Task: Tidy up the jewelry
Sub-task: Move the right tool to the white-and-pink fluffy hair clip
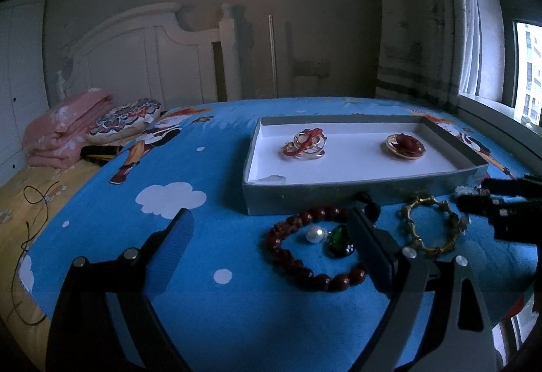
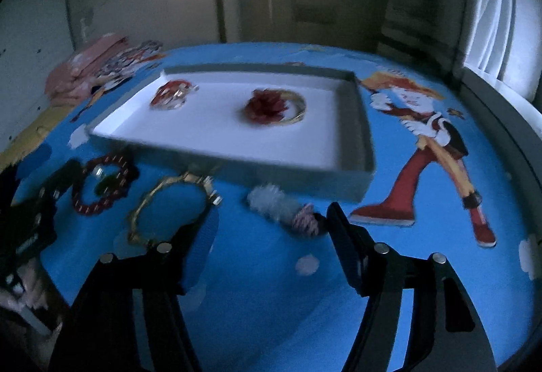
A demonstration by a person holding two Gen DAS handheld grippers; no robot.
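2 bracelets (image 1: 313, 250) out; tray (image 1: 359, 194) holds 2.

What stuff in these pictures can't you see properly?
- Fluffy white piece: right wrist view, smeared by motion blur; in the left wrist view the right gripper hides most of it.
- Green stone: left wrist view, partly behind a gripper finger.
- Red flower piece in the tray: right wrist view, blurred.

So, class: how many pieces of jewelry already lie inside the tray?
2. A red-and-gold cluster lies toward the tray's left end, a red flower piece toward its right. Nothing looks hidden.
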